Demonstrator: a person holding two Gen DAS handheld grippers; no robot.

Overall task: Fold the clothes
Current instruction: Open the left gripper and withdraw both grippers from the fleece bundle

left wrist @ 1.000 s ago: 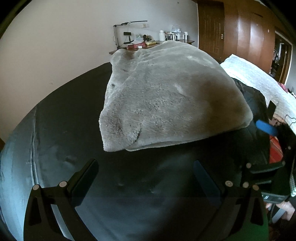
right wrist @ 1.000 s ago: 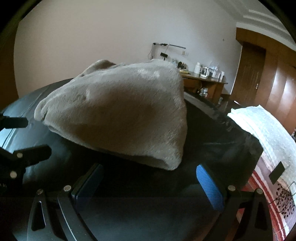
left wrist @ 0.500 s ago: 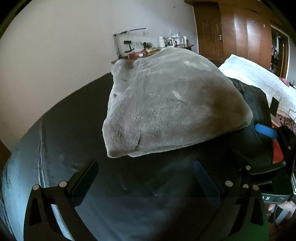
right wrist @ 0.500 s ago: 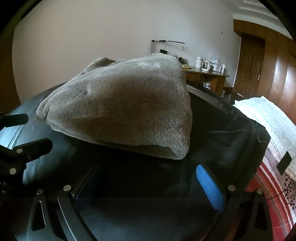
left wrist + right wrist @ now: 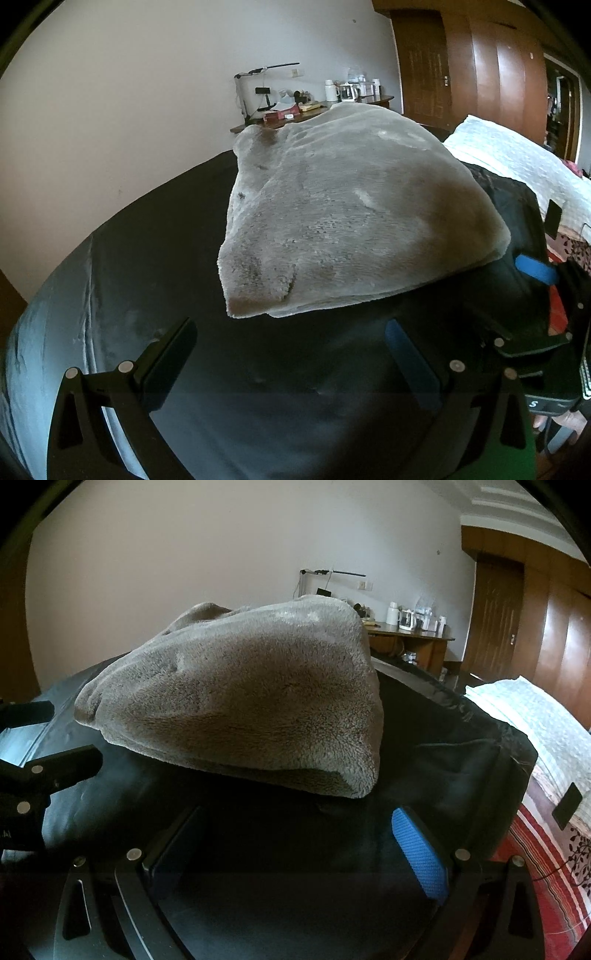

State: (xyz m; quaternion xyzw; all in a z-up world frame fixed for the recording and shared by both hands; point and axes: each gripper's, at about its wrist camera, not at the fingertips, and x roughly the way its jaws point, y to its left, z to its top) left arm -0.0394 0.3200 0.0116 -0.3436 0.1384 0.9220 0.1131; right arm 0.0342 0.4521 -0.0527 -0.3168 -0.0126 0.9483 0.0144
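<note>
Dark, smooth black cloth covers a wide surface (image 5: 155,258) that fills the lower part of both wrist views, with a pale wall behind it. On this surface lies a folded grey fleece garment (image 5: 351,221), thick and plush, in a rounded heap, its layered edges facing the cameras. It rests flat, touched by neither tool.

The left gripper (image 5: 291,354) hovers just short of the garment's near left corner, its jaws spread wide and holding nothing. The right gripper (image 5: 295,834) sits before the garment's near right corner, jaws likewise apart and empty, one blue pad (image 5: 421,853) plainly visible. Each gripper shows at the edge of the other's view.

Against the far wall stands a wooden desk (image 5: 417,642) crowded with white bottles and a kettle, and a desk lamp (image 5: 266,70) reaches over it. Brown wooden wardrobe doors (image 5: 480,74) line the right side. A white textured blanket (image 5: 517,155) lies on the right, beyond the black cloth, and red striped fabric (image 5: 546,864) shows below it.
</note>
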